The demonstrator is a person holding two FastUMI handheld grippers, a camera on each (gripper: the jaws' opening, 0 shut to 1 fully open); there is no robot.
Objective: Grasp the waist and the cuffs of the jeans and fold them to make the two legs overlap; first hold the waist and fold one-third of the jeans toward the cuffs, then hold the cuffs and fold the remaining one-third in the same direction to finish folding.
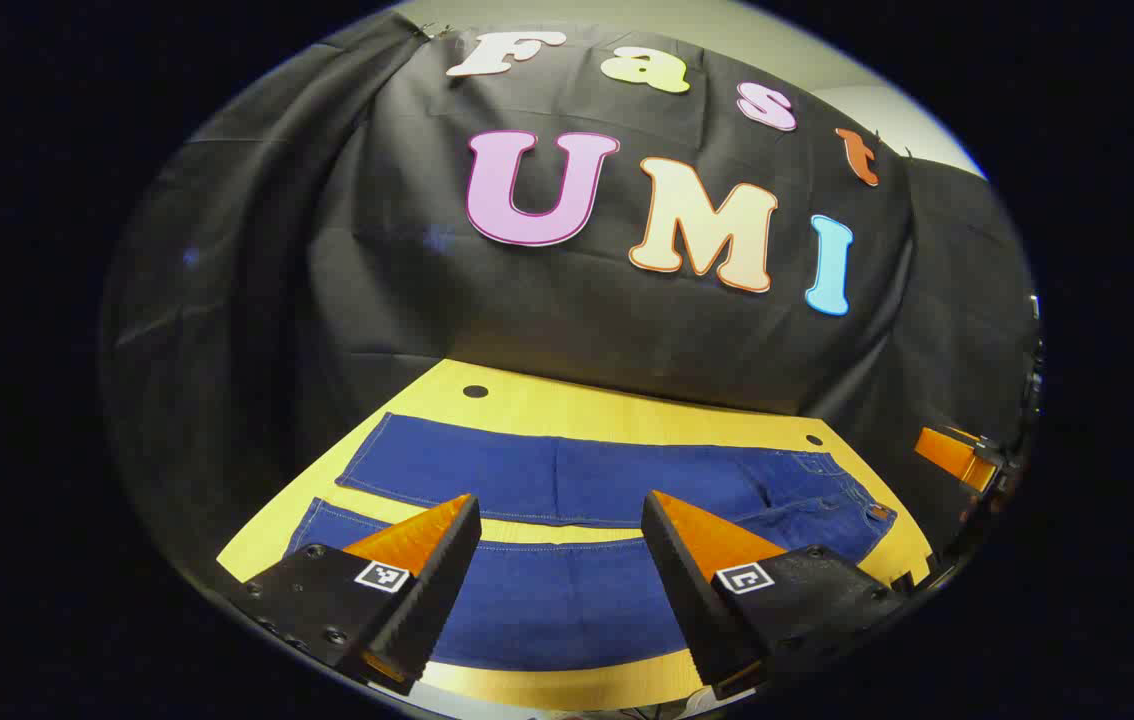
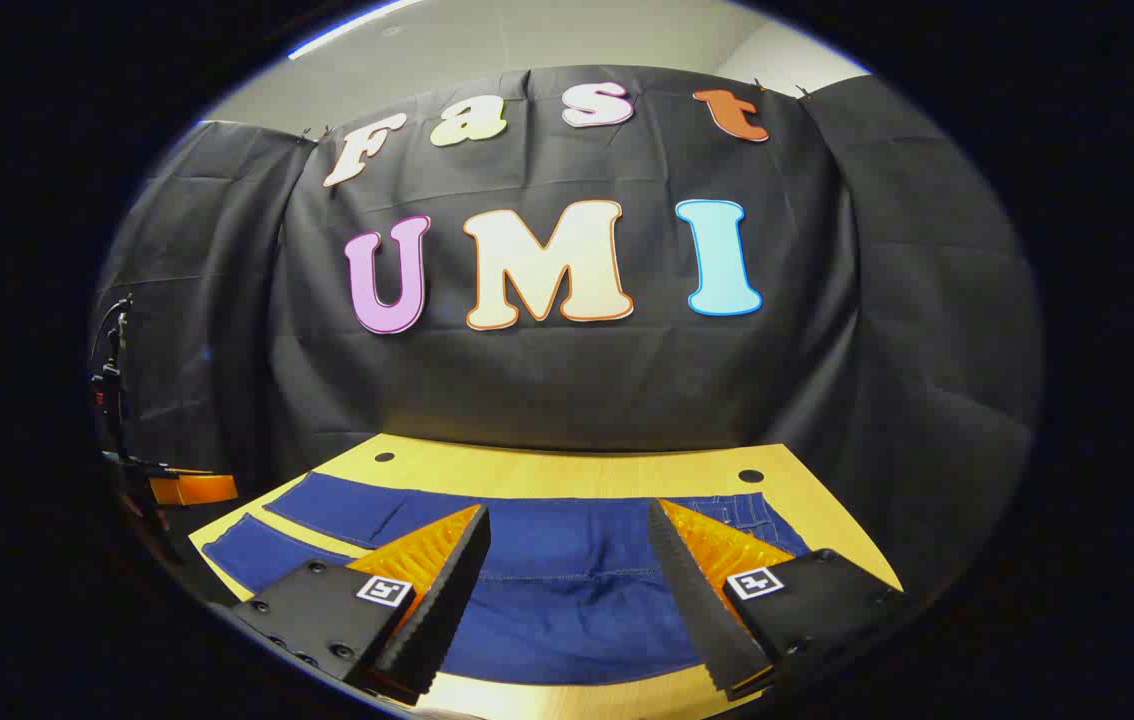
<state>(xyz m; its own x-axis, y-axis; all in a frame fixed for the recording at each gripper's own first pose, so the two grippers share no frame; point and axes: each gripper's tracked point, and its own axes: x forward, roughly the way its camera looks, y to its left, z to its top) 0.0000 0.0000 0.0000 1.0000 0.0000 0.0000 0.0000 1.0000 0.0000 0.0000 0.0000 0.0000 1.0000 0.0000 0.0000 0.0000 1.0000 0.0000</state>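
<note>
My left gripper view looks out between its own spread fingers [image 1: 452, 540] from above the near edge of the table [image 1: 527, 400], facing the booth wall. Ahead of the fingers the jeans [image 1: 587, 480] lie flat, leg ends off past the left finger, waist off past the right finger. My right gripper view sits at the same near edge, facing the same wall, its fingers [image 2: 457, 560] wide over the jeans [image 2: 567, 570], close above the cloth. Both share the table [image 2: 567, 465], its two far-edge holes, the jeans and the wall. Each catches the other gripper at its rim.
</note>
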